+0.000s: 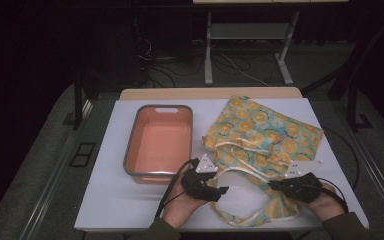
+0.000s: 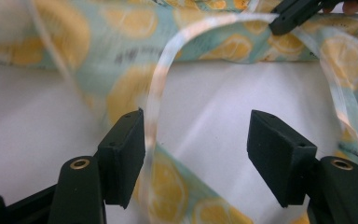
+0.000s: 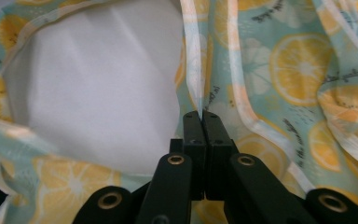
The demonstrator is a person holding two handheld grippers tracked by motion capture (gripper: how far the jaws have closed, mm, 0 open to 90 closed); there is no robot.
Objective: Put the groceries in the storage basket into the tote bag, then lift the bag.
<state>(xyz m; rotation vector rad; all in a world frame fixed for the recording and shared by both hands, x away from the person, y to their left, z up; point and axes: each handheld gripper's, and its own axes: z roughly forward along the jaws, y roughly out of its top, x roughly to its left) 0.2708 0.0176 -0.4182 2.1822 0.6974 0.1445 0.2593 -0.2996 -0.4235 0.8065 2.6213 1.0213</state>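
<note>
High view: salmon tub point(image 1: 159, 141) holds nothing.

Two hands come in from the bottom of the high view, each holding a black two-jaw gripper. The left gripper point(image 1: 223, 190) sits in the left hand point(image 1: 182, 202) and points to the right. Its jaws stand apart (a wide gap shows between the two black pads point(image 2: 123, 156) in the left gripper view). The right gripper point(image 1: 271, 184) sits in the right hand point(image 1: 327, 202) and points to the left, toward the other one. Its jaws are pressed tight together, pinching a thin pale cloth strap point(image 3: 193, 79).
</note>
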